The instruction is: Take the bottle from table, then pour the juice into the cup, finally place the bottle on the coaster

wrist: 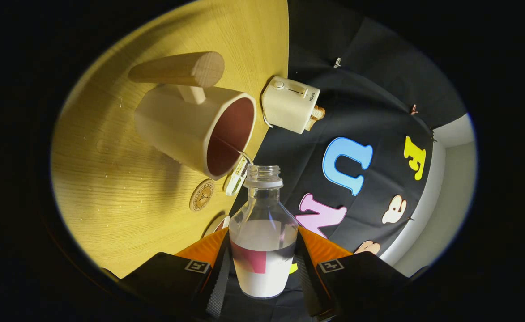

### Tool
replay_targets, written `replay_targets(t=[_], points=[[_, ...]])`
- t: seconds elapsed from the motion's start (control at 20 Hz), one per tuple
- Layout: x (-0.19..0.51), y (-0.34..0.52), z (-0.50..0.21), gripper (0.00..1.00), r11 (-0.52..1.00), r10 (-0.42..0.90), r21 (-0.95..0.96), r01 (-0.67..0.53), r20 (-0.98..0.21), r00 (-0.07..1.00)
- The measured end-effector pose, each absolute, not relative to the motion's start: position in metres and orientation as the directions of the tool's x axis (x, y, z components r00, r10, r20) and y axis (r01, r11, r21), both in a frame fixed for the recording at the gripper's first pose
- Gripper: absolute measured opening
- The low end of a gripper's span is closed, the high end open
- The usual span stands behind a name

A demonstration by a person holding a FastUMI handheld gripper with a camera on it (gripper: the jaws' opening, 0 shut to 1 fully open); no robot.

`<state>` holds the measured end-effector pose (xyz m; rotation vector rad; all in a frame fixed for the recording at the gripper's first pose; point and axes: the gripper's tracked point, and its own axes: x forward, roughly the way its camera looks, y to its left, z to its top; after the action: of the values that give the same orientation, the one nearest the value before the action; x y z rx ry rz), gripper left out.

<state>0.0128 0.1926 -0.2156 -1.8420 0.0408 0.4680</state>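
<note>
We have the clear uncapped bottle (262, 232), part full of pale liquid, clamped between both fingers of our gripper (262, 268) and lifted off the table (110, 179), its mouth near the rim of the cream mug (190, 129). We judge the pour is in hand; next we bring the mouth over the mug's opening, then seek the round coaster (202, 195) beside it.

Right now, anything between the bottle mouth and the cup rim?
Gripper view: a small packet sits between bottle mouth and cup rim; both fingers clamp the bottle.
</note>
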Motion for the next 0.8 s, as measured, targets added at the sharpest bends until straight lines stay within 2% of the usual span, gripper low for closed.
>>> replay_targets(t=[0.8], points=[[0.0175,0.2031,-0.2093,0.72,-0.413,0.288,-0.895,-0.167,-0.303,0.908]])
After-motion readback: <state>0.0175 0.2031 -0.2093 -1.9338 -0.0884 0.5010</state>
